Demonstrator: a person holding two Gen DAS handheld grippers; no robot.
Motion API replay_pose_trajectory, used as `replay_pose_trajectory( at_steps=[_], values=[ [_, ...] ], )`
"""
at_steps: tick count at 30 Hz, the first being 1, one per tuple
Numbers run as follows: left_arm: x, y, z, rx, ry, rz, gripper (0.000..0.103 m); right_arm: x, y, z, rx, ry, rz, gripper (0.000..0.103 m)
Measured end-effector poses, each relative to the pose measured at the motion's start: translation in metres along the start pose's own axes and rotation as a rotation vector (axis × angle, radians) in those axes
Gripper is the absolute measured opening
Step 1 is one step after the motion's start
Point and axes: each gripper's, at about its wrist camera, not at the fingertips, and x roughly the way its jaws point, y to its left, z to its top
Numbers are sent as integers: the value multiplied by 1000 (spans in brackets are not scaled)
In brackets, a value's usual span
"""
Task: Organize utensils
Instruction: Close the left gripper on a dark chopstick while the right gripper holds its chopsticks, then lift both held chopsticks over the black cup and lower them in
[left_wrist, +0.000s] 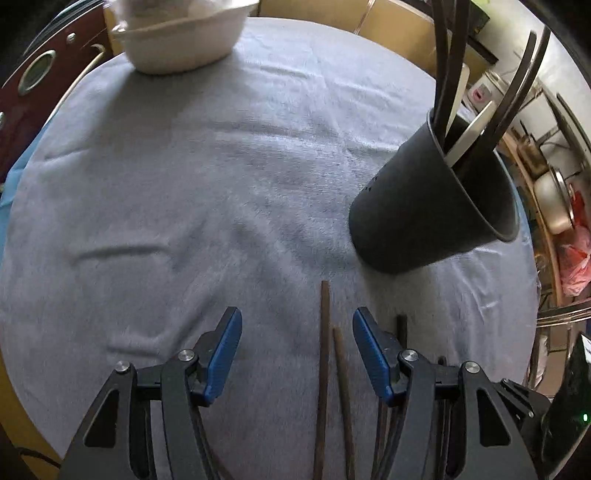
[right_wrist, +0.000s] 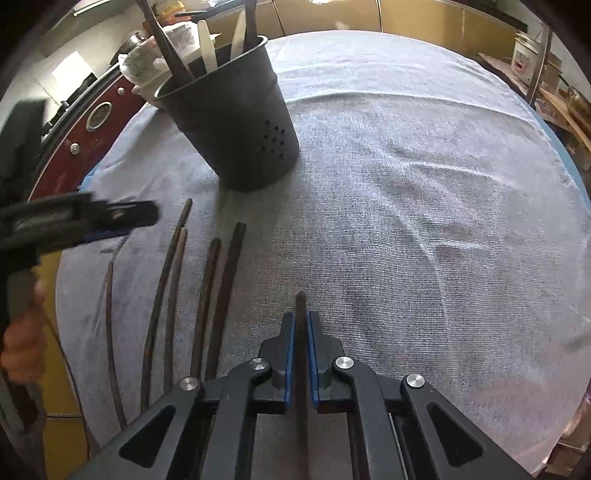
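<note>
A round surface (right_wrist: 406, 184) covered in grey towelling fills both views, with kitchen clutter behind. From the right wrist view, moving left to right: our left gripper (right_wrist: 122, 221) hovers, spread and empty, over loose chopsticks (right_wrist: 218, 295) lying side by side, their long axes running near to far. Beyond them stands a dark holder (right_wrist: 236, 122) already bristling with utensils. Further right, our right gripper (right_wrist: 301, 332) pinches one chopstick (right_wrist: 301, 306), pointing away from us; the holder lies far and to its left.
</note>
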Motion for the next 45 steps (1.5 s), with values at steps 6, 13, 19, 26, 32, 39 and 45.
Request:
replay_pose_trajectory(
  at_steps=[6,13,19,26,32,39,45],
  values=[
    [14,-12,13,7,23,4,50,1,2,0,-27,-1,-4,9],
    [20,-24,18,45,10,46,22,0,2,0,-38,-2,0,9],
    [17,-24,11,71,-14,40,5,-1,9,2,-39,0,-10,9],
    [5,-10,-14,39,-50,19,5,-2,25,5,-73,1,-53,7],
    [-40,4,-33,35,-161,-20,5,-19,27,0,-49,-77,13,7],
    [-116,4,-55,45,-330,-64,5,-87,38,3,-66,-273,84,6],
    [-171,-8,-69,52,-459,-79,5,-143,40,0,-67,-457,164,6]
  ],
)
